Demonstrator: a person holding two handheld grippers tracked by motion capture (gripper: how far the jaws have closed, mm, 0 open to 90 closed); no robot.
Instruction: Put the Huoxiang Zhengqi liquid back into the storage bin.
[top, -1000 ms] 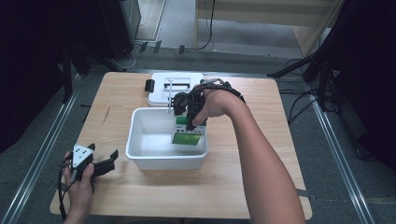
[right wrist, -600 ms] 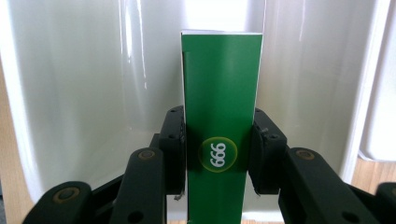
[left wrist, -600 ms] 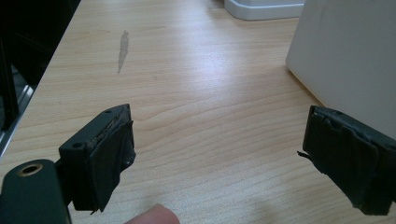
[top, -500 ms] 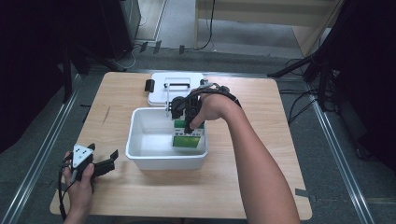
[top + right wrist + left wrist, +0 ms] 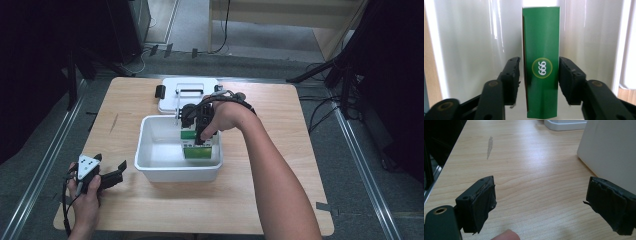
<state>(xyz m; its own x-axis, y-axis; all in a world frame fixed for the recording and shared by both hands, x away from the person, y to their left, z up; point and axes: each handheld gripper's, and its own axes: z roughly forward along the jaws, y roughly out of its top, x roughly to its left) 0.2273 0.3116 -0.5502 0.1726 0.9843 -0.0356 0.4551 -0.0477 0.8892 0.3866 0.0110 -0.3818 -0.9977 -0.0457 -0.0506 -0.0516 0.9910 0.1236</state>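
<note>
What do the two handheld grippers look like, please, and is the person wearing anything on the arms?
Both are black. The left gripper carries a grey three-cornered plate with dark dots, and a black cable trails from it. Its jaw pads look wrapped in frayed black tape. The right gripper has brass-ringed holes in its jaws. The forearms are bare, with no sleeves in view.

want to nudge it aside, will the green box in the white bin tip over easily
Probably yes: the green box stands on a narrow edge, tall and thin. Its folded card faces suggest it is stiff and likely light. The white bin wall beside it may catch a fall.
</note>
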